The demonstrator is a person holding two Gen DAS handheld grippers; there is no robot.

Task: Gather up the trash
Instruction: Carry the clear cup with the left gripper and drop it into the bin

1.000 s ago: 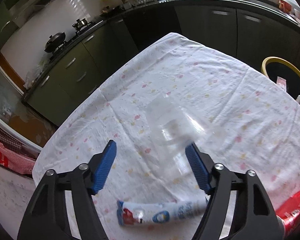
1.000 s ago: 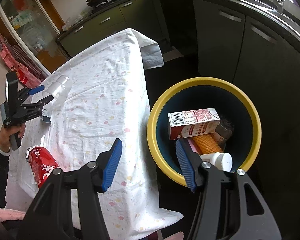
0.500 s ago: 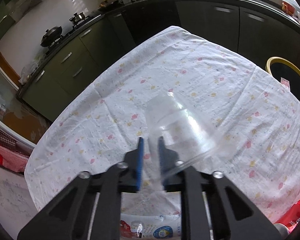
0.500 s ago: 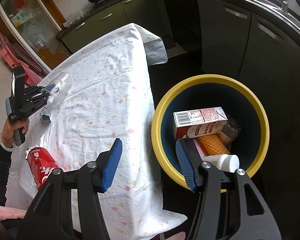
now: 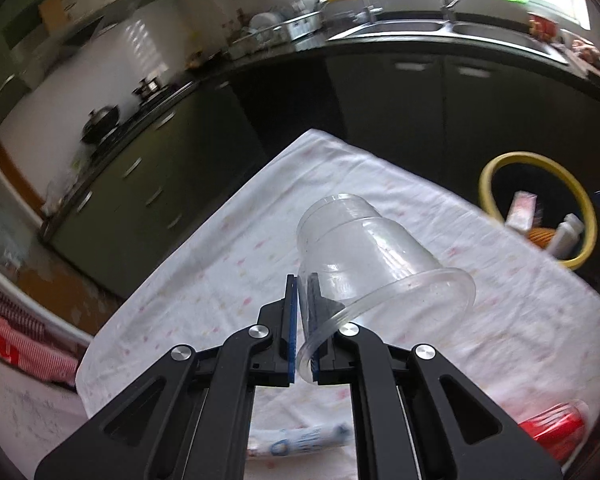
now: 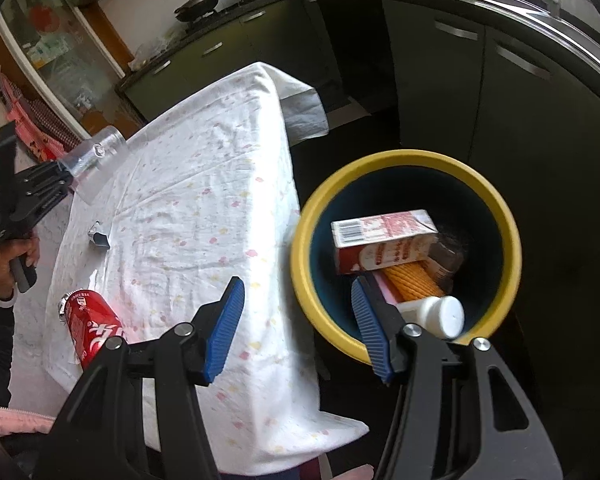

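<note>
A clear plastic cup (image 5: 372,256) hangs above the table, its wall pinched at the rim by my left gripper (image 5: 303,292), which is shut on it. In the right wrist view the same clear plastic cup (image 6: 96,156) shows at the far left, held by the left gripper (image 6: 66,170) in a person's hand. My right gripper (image 6: 296,312) stands open and empty over the table's edge and the yellow-rimmed bin (image 6: 500,216). That bin (image 5: 496,168) holds a carton (image 6: 384,240), a white bottle (image 6: 440,314) and other trash.
A red can (image 6: 90,326) and a small tube (image 6: 99,237) lie on the white flowered tablecloth (image 6: 204,208). The can (image 5: 552,428) and tube (image 5: 300,442) also show below the left gripper. Dark kitchen cabinets (image 6: 460,64) stand behind the bin.
My left gripper went from open around the cup to shut on its rim, then lifted it off the cloth. The right gripper stayed open beside the bin.
</note>
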